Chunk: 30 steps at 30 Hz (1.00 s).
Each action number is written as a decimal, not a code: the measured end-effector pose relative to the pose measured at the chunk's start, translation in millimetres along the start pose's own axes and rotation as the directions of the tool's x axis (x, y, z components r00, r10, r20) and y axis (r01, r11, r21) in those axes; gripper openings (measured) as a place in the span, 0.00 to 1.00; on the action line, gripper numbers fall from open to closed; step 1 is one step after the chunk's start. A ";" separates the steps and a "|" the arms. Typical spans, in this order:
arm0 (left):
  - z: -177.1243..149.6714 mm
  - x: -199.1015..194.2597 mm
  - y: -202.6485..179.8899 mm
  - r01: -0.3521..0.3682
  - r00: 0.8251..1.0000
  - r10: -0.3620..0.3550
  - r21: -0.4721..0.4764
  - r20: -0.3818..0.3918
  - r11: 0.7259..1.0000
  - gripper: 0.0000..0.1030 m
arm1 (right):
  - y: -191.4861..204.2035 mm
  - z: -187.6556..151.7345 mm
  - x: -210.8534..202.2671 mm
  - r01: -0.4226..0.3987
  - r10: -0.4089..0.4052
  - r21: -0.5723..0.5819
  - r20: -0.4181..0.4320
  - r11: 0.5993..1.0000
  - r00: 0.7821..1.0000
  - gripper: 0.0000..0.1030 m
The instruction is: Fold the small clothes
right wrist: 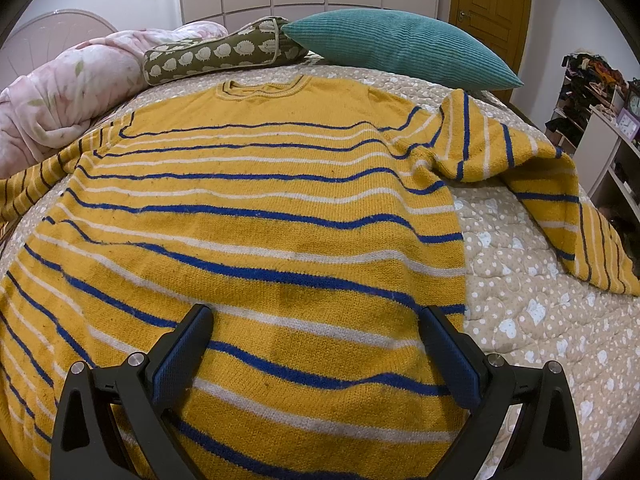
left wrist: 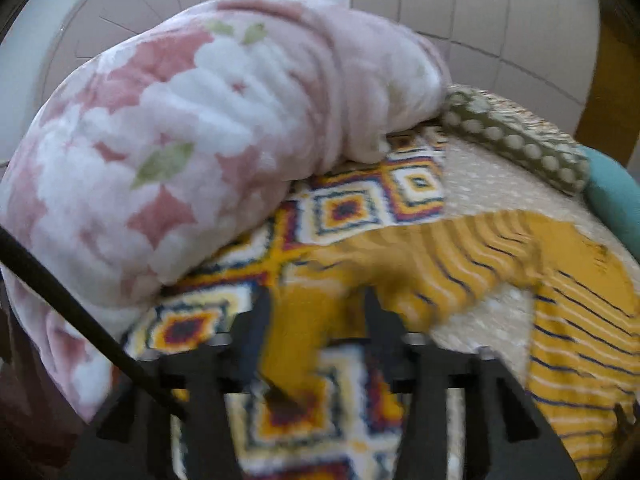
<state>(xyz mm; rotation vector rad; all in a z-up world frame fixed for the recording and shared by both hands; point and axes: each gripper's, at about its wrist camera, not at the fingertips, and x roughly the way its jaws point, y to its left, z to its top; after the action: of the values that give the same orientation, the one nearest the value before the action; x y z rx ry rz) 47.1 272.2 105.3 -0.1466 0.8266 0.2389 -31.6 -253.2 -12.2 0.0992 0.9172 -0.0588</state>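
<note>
A yellow sweater (right wrist: 256, 200) with blue and white stripes lies flat on the bed, neck at the far side. Its right sleeve (right wrist: 552, 184) is bent and runs off toward the bed's right edge. My right gripper (right wrist: 316, 316) is open, fingers spread above the sweater's lower body. In the blurred left wrist view, my left gripper (left wrist: 316, 304) holds the cuff of the left sleeve (left wrist: 460, 264) between its fingers, above a colourful diamond-pattern cloth (left wrist: 344, 208). The sweater body (left wrist: 584, 344) lies to the right.
A pink floral blanket (left wrist: 168, 152) is heaped at the left, also in the right wrist view (right wrist: 68, 96). An olive patterned cushion (right wrist: 224, 52) and a teal pillow (right wrist: 404, 48) lie at the head of the dotted beige bedspread (right wrist: 528, 320). Shelves (right wrist: 608, 128) stand at the right.
</note>
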 end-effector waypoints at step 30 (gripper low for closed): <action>-180.8 -48.0 -162.4 0.359 0.905 -0.293 0.180 -0.309 0.916 0.08 | -41.2 -84.0 -90.3 -0.187 0.206 0.197 -0.080 0.962 0.975 0.33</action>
<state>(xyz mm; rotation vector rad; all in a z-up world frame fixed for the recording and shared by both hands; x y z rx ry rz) -69.1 68.5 25.7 -0.0971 1.0861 -0.2047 -156.6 -284.0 6.4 0.3724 0.9959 0.0449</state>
